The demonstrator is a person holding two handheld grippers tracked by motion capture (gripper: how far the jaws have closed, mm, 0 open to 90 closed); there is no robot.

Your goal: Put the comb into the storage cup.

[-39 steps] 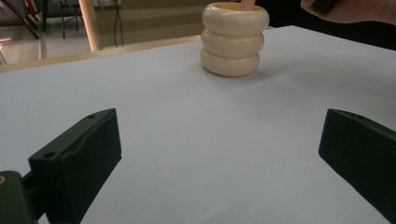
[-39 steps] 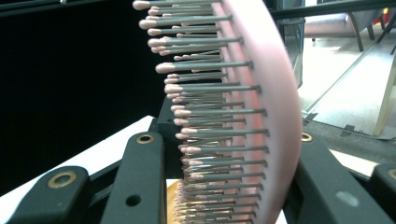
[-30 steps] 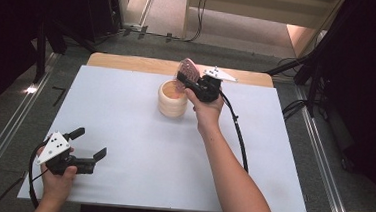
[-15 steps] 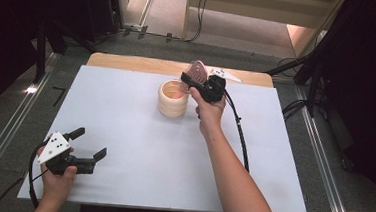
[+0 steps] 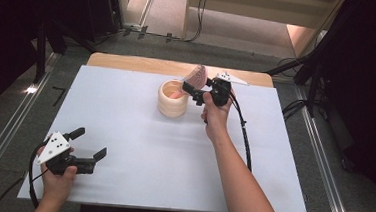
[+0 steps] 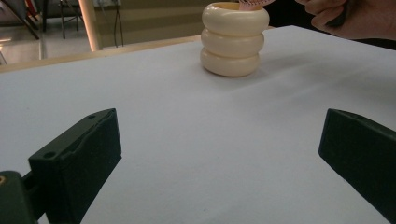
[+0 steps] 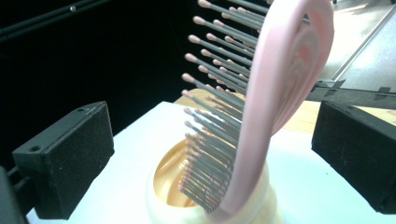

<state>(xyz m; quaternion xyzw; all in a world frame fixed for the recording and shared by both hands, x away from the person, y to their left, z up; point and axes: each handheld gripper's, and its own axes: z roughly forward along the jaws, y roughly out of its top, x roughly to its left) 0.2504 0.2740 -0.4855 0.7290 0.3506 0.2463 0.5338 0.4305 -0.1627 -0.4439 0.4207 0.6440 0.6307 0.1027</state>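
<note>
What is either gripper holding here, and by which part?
Nothing. The right gripper has just been opening; the pink hairbrush stands between its jaws, untouched, handle down in the cream holder. The left gripper is open over the table.

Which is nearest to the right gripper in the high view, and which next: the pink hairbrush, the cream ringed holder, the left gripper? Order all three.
1. Pink hairbrush: between the open jaws of the right gripper, handle down in the holder.
2. Cream ringed holder: just left of that gripper.
3. Left gripper: at the table's near left corner.
</note>
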